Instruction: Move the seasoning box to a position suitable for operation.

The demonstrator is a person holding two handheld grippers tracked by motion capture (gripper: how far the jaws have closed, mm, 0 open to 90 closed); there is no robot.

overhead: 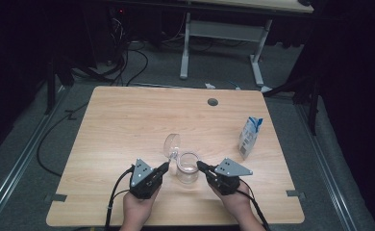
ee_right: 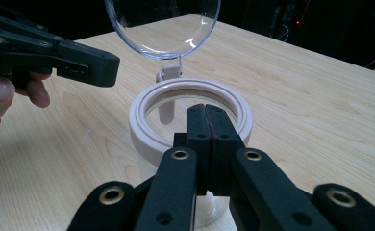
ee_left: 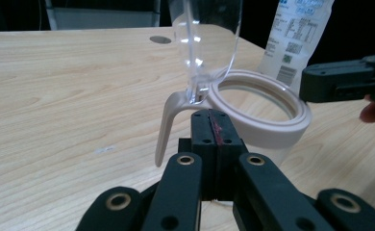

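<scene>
A clear jar with a white rim and a white handle stands near the table's front middle. Its clear hinged lid is raised upright behind the rim. My left gripper is shut and empty, its tips just short of the rim beside the handle. From the other side my right gripper points at the jar, also shut with nothing between the jaws. Its tips hang over the near edge of the rim, below the lid.
A white and blue bag stands upright to the right of the jar. A round cable hole sits in the wooden table near its far edge. Beyond the table are cables and another desk's legs.
</scene>
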